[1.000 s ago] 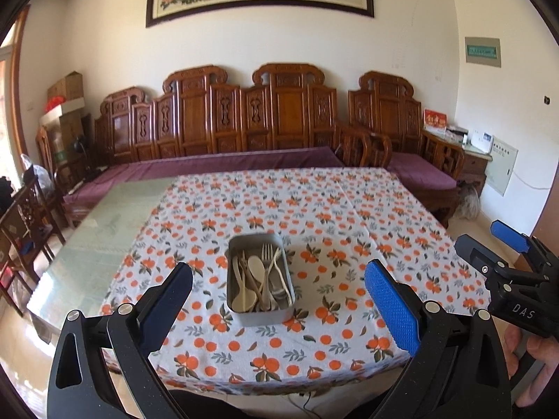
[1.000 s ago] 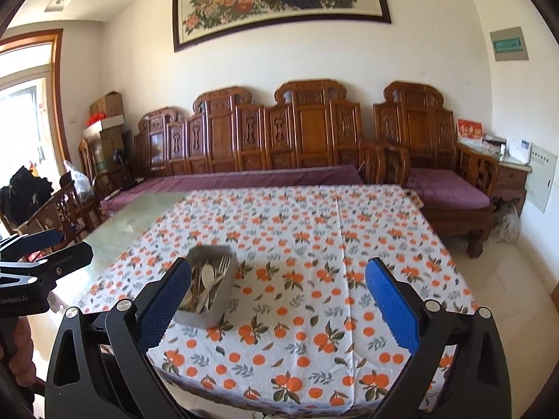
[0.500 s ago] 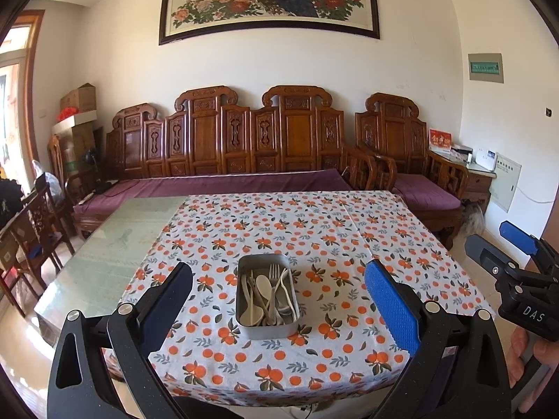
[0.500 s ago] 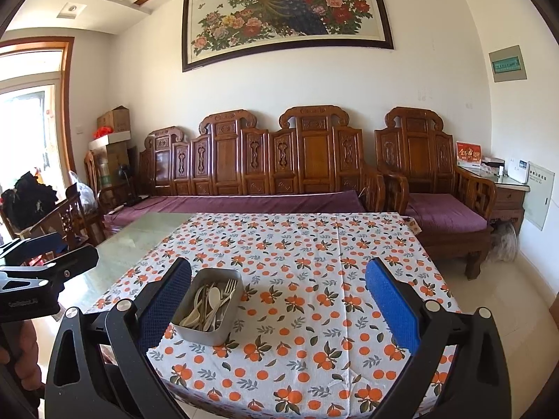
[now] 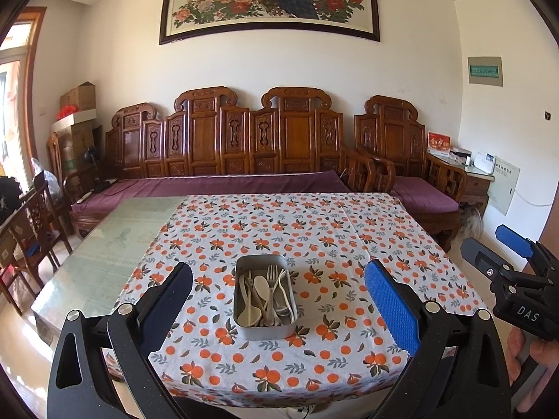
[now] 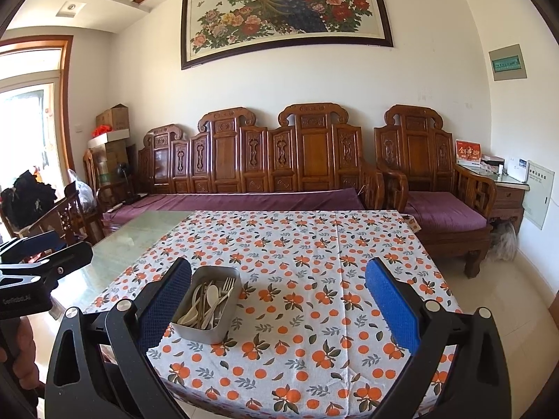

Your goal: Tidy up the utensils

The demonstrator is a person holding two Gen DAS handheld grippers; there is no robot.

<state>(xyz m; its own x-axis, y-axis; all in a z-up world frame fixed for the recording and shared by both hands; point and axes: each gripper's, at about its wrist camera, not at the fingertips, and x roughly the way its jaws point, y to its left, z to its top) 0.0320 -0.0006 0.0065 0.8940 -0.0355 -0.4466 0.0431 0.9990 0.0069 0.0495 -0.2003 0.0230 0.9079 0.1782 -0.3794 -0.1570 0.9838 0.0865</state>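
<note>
Open cloth all round the tin; nothing else on the table.

Tin sits near the front edge of the tablecloth, utensils heaped inside, sticking up over the rim. Left gripper and right gripper, both w/ jaws spread wide, hang short of the tin, nothing in between. Bare glass left of tin, wooden bench well behind.

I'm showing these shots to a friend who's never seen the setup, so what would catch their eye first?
Probably the metal tin of pale spoons and forks, alone on the orange-print tablecloth near the table's front edge. Next, the peacock painting high on the wall above the carved wooden bench. Both tools frame the scene, the left tool and right tool open and empty.
</note>
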